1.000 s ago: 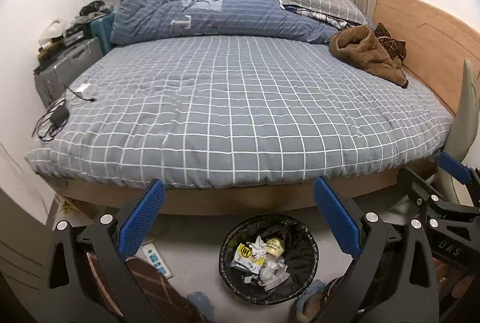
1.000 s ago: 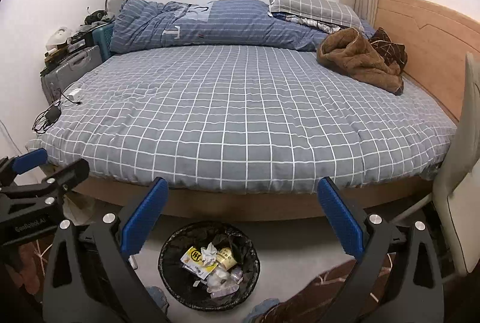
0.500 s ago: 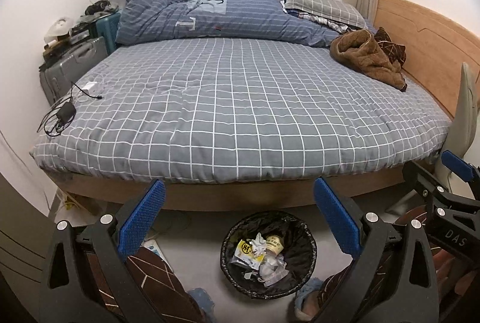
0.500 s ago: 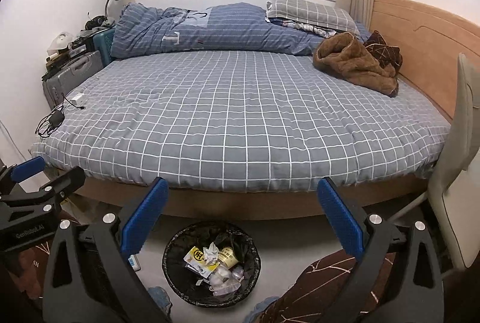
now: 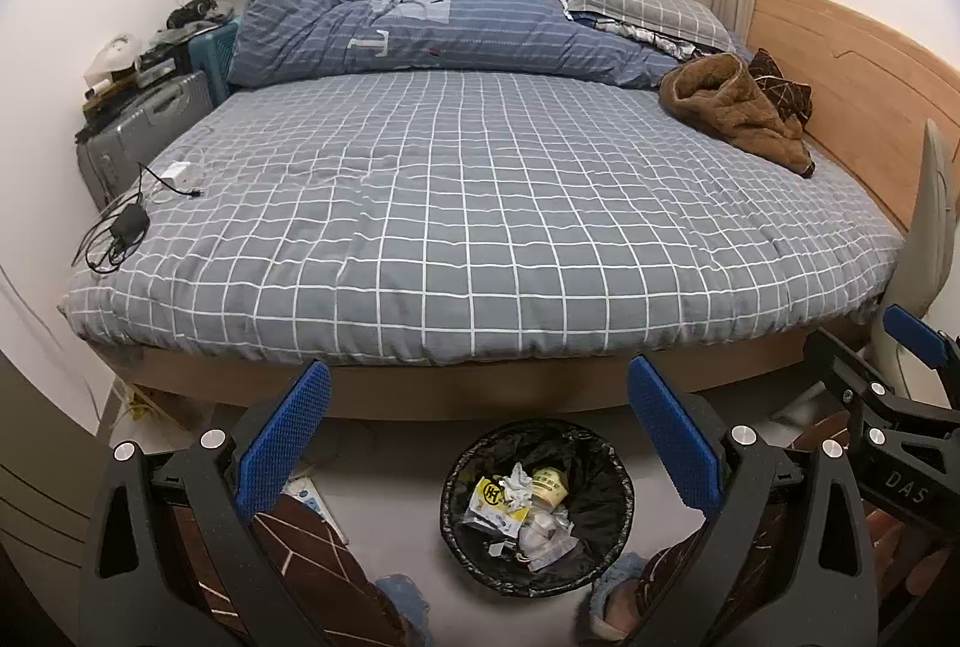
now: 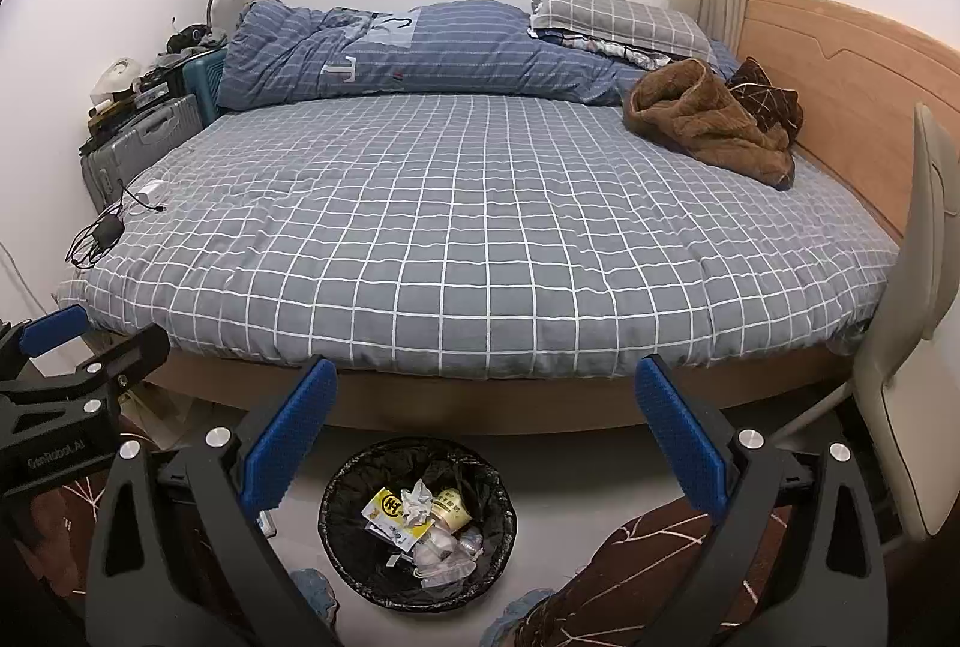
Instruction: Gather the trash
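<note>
- Grey checked cloth covers a wide bed that fills most of both views, with a wooden frame showing along its near edge.
- A round bin lined with a black bag stands on the pale floor just in front of the bed's near edge. It shows in the right wrist view too.
- The trash lies inside the bin: a yellow wrapper, crumpled white paper, a small cup and clear plastic scraps.
- The left gripper hangs above the floor with its blue-padded fingers spread wide and nothing between them. The bin sits low between the two fingers in its view.
- The right gripper is likewise spread wide and empty, with the bin below and slightly left of its centre. It also shows at the right edge of the left wrist view.
- A blue striped duvet is bunched along the far side of the bed, with a grey checked pillow to its right.
- A brown fleece garment lies crumpled at the far right of the bed, beside the wooden headboard.
- A black charger and cables rest on the left edge of the bed, near a grey suitcase against the wall.
- The person's legs, in brown patterned trousers, and blue slippers appear at the bottom, either side of the bin.
</note>
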A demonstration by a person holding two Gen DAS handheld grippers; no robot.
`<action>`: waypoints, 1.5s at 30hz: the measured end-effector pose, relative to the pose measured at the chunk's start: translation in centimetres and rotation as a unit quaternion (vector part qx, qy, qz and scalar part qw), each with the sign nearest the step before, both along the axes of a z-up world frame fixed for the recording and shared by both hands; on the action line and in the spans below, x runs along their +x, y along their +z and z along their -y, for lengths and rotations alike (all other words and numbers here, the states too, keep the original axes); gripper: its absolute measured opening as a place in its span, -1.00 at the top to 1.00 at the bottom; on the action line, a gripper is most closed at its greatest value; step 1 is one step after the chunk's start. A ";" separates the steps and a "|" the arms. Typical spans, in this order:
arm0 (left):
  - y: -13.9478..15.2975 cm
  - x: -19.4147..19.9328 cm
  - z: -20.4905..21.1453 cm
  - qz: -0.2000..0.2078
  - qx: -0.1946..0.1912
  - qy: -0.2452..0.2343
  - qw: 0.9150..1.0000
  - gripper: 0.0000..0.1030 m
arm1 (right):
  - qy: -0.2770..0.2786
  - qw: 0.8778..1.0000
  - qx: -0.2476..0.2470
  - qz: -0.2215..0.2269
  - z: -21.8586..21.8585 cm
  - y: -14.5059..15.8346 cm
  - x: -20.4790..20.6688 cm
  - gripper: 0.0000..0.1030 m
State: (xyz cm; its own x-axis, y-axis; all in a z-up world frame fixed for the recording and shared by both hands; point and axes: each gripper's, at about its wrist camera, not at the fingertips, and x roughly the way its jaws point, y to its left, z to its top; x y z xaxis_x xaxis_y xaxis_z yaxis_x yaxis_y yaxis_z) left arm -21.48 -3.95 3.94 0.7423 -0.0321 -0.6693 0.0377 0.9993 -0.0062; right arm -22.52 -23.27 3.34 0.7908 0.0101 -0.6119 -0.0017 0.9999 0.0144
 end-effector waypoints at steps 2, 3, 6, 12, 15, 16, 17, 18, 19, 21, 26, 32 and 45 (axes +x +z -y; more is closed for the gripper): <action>0.0 0.0 -0.2 -0.001 -0.005 0.000 1.000 -0.89 | 0.000 1.000 -0.001 0.000 -0.1 0.0 0.1 -0.85; 0.0 0.0 -0.2 -0.001 -0.007 -0.001 1.000 -0.89 | 0.000 1.000 -0.001 0.000 -0.1 0.0 0.1 -0.85; 0.1 0.0 -0.1 -0.001 -0.003 -0.003 1.000 -0.89 | 0.001 1.000 0.000 -0.001 -0.1 -0.1 0.1 -0.85; 0.1 0.0 0.2 0.001 0.013 -0.003 1.000 -0.89 | 0.002 1.000 -0.001 -0.005 -0.3 -0.2 0.2 -0.85; 0.1 0.0 0.2 0.003 0.021 0.000 1.000 -0.89 | 0.003 1.000 -0.002 -0.006 -0.5 -0.3 0.2 -0.85; 0.1 0.0 0.2 0.004 0.024 0.003 1.000 -0.89 | 0.003 1.000 -0.002 -0.006 -0.5 -0.4 0.3 -0.85; 0.0 0.0 0.2 0.003 0.023 0.002 1.000 -0.89 | 0.003 1.000 -0.002 -0.006 -0.5 -0.4 0.3 -0.85; 0.0 0.1 0.2 0.001 0.021 0.000 1.000 -0.89 | 0.002 1.000 -0.001 -0.007 -0.6 -0.4 0.3 -0.85; 0.0 0.1 0.1 0.001 0.022 0.001 1.000 -0.89 | 0.003 1.000 -0.002 -0.007 -0.5 -0.4 0.3 -0.85; -0.1 0.1 0.2 0.002 0.030 0.005 1.000 -0.89 | 0.002 1.000 -0.002 -0.006 -0.5 -0.4 0.3 -0.85; -0.3 0.1 0.2 -0.002 0.029 0.003 1.000 -0.89 | 0.003 1.000 -0.002 -0.008 -0.6 -0.6 0.4 -0.85; -0.4 0.1 0.1 -0.003 0.029 0.002 1.000 -0.89 | 0.003 1.000 -0.001 -0.010 -0.9 -1.2 0.4 -0.85; -0.5 -0.1 0.0 0.006 0.030 0.000 1.000 -0.89 | 0.004 1.000 0.000 -0.009 -1.0 -1.4 0.2 -0.85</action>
